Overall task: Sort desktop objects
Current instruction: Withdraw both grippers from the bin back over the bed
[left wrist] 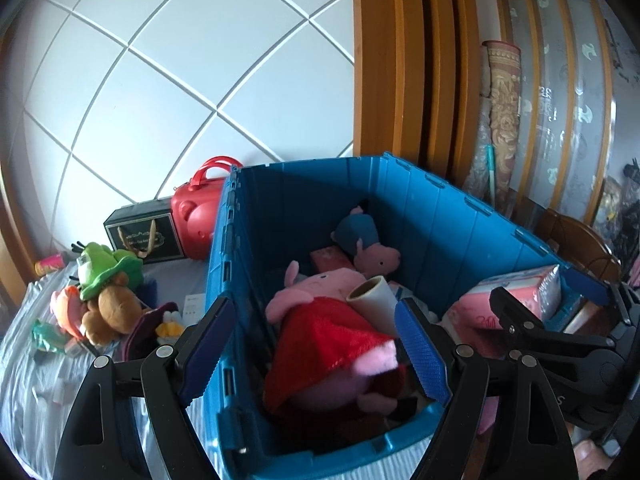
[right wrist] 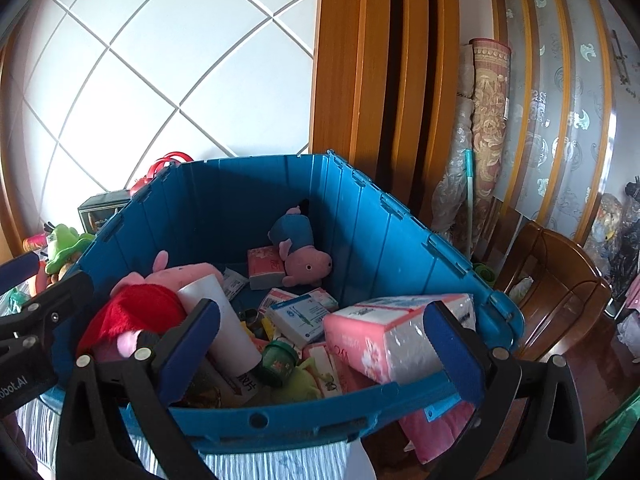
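Observation:
A blue plastic crate holds a pink pig plush in a red dress, a smaller pig plush in blue, a white roll, small boxes and a pink tissue pack leaning on the right rim. My left gripper is open and empty above the crate's near left side. My right gripper is open and empty above the near rim, its jaws wide either side of the crate's contents.
More plush toys lie on the striped cloth left of the crate. A black gift bag and a red case stand behind them. A wooden door frame, a rolled mat and a wooden chair are to the right.

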Demonstrator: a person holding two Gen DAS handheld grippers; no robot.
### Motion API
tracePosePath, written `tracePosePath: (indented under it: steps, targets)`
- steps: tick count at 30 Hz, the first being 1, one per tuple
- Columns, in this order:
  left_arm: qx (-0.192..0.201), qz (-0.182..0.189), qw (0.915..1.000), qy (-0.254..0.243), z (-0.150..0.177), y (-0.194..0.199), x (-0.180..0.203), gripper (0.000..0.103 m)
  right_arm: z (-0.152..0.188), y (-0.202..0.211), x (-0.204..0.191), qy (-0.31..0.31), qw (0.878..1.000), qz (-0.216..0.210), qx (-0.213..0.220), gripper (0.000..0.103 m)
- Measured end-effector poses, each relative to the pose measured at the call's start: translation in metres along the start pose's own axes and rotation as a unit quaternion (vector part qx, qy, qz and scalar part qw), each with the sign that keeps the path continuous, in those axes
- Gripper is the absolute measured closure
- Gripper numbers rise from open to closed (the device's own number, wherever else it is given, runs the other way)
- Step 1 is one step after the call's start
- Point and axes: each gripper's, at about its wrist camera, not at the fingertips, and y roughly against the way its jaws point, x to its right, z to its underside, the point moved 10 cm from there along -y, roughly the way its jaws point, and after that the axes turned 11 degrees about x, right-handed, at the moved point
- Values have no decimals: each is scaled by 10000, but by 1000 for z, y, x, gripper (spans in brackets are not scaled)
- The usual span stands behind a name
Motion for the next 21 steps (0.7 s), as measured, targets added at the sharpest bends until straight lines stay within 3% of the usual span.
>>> tracePosePath:
  steps: [11, 21]
  targets:
    - [19, 365, 9993, -87, 20, 48, -15, 20, 18, 52, -15, -56, 9994, 328, -66, 0]
    - [-100, 614, 9979, -176, 59, 103, -73, 20, 56, 121, -78, -131, 9983, 526, -229, 0]
